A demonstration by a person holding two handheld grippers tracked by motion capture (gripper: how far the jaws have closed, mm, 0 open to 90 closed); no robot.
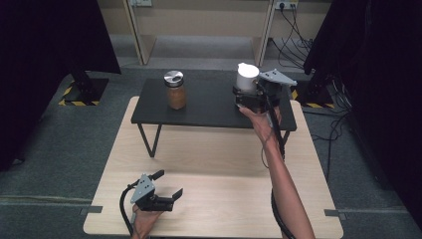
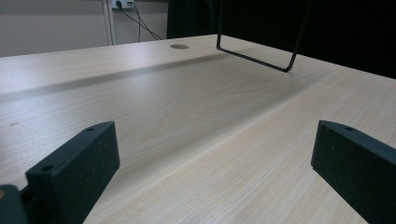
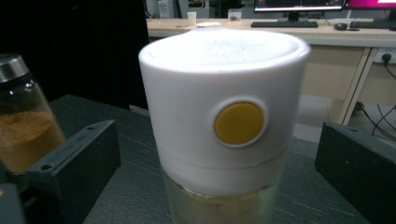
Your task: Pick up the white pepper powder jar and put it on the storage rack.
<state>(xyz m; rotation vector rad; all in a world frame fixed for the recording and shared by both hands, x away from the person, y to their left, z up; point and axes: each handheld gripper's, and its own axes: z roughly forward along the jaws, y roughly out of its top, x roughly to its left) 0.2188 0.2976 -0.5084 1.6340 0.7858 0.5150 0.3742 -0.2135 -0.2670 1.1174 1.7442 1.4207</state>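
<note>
Left claw (image 1: 169,185): jaws apart, empty, resting low over the near-left corner of the wooden tabletop (image 1: 214,164), well apart from everything. Idle.

Spice jar (image 1: 175,90): metal lid, brown powder inside, upright on the left half of the black raised shelf (image 1: 209,107). Not in play; in the right gripper view it sits off to the left (image 3: 23,121), clear of the claw.

White-capped jar (image 1: 247,77): right part of the shelf, upright. White cap with a yellow button (image 3: 239,122) facing the camera, clear glass body below with pale contents.

Right claw (image 1: 245,94): up at that jar, jaws apart, one on each side, neither pad touching as far as I can tell. Jar looks roughly centred between them.

Judged step: closing in for the grasp. Tips:
- Push in a bit further so the pads straddle the jar's widest line, not its near face.
- Grip the cap band or just under it; glass is slick, and avoid pressing the button.
- Keep the claw level and close slowly, so the jar doesn't tip or skid on the shelf.
- Lift straight up before moving sideways.
</note>
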